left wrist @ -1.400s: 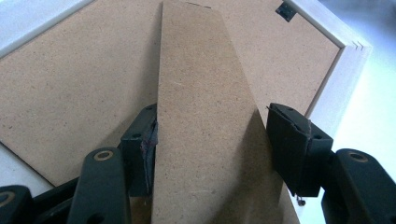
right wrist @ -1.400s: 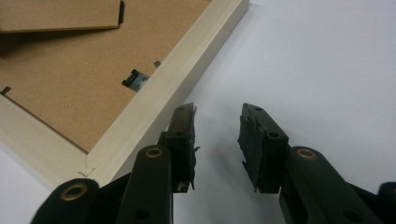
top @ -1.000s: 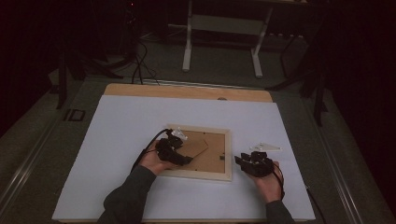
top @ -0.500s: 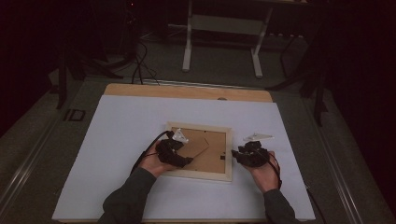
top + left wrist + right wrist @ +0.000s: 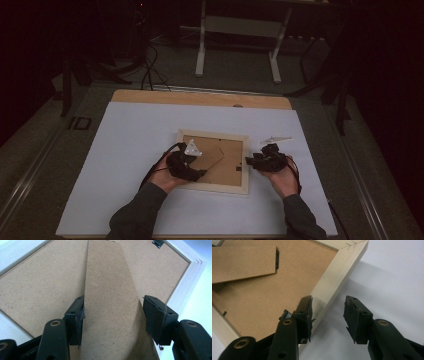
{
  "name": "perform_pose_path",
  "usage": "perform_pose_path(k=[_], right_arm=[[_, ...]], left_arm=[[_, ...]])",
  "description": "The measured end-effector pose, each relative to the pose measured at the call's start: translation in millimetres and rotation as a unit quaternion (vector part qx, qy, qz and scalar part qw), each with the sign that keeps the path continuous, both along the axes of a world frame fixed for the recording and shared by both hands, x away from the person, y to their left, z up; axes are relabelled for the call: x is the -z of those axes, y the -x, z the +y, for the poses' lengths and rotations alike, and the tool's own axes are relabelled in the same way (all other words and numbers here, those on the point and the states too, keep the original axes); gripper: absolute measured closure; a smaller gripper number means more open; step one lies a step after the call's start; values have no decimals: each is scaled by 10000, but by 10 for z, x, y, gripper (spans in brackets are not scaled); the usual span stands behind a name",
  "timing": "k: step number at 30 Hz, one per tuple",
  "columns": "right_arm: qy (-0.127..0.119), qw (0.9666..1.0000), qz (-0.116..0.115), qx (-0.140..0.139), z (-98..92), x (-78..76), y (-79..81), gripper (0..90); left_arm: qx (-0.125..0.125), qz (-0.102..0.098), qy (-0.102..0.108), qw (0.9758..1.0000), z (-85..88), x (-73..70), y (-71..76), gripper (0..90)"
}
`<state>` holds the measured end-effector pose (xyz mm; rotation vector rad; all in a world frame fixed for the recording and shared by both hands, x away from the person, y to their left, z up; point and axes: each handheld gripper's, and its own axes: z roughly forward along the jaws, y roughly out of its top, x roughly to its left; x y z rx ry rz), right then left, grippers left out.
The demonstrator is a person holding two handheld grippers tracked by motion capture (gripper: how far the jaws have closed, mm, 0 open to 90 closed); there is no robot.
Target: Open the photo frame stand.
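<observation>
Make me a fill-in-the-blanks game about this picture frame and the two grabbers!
1. The picture frame lies with its brown back facing ____.
2. The left gripper has its jaws on either side of the frame's cardboard ____.
3. The right gripper is at the frame's wooden edge with its jaws ____.
4. The frame rests on a big sheet coloured ____.

Missing words: up; stand; open; white

Dim lab or workshop, white-covered table (image 5: 125, 150), cables on floor (image 5: 150, 70)
</observation>
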<state>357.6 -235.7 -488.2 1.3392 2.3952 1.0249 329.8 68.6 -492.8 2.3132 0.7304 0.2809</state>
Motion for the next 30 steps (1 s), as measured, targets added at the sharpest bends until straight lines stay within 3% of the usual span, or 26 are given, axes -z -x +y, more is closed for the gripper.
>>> perform_pose_path(k=[12,22,30], right_arm=[[-263,9989,383,-111,53,-35,-105,549],[-591,9957,705,-133,-14,-43,-199,532],[-725,9933,892,-111,-21,-31,-260,507]], left_arm=[[-2,-423,-97,9991,-26,-30,117,397],[23,-663,-48,9978,-13,-10,170,396],[14,-741,-26,9972,-12,-6,180,394]])
